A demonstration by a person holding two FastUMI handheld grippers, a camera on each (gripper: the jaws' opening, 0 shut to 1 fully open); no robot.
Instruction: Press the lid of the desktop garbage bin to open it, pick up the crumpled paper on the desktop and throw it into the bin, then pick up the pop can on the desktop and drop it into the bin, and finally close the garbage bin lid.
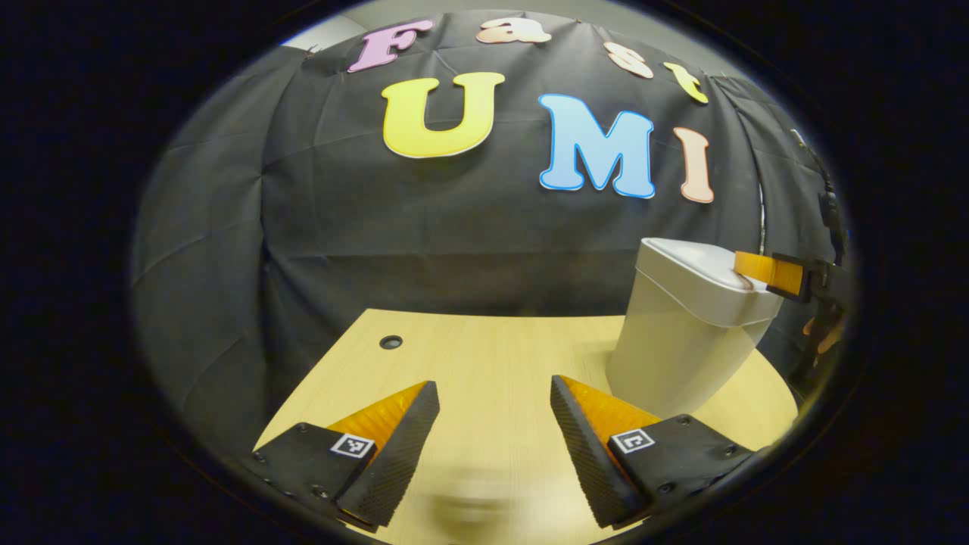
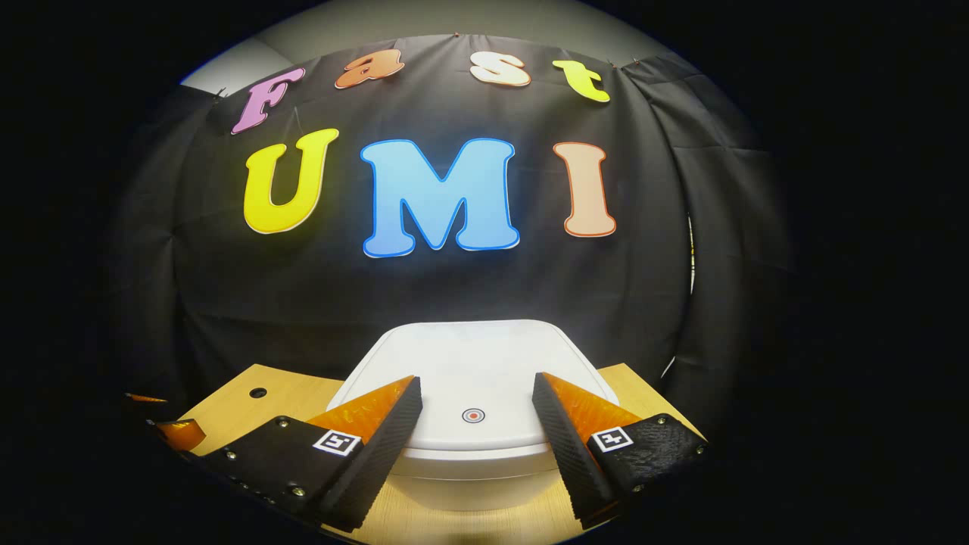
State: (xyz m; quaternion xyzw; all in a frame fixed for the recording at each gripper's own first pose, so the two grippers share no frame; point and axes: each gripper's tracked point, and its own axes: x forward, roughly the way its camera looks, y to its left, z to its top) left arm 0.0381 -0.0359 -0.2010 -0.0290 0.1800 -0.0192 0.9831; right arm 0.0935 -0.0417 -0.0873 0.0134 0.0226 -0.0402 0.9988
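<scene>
In the left gripper view, my left gripper (image 1: 493, 424) hangs over the bare wooden worktop (image 1: 484, 356) with its jaws set wide and nothing between them. A small dark hole (image 1: 391, 342) sits in the worktop toward the far left corner. The bin (image 1: 685, 333) stands upright at the right, near the worktop's edge, its lid (image 1: 700, 276) down. My right gripper (image 1: 764, 271) comes in from the right edge of this view, and one finger tip lies on or just above the lid; I cannot tell whether it touches. A blurred pale patch shows on the worktop between my left fingers, too smeared to name.

In the right gripper view, my right gripper (image 2: 475, 412) is poised right over the bin (image 2: 473, 477), jaws spread wide, holding nothing. The lid (image 2: 473, 363) is shut and lies flat, and its small round red mark (image 2: 473, 415) sits between my fingers. The worktop (image 2: 288, 393) shows on either side of the bin, with the hole (image 2: 258, 393) at the left.
</scene>
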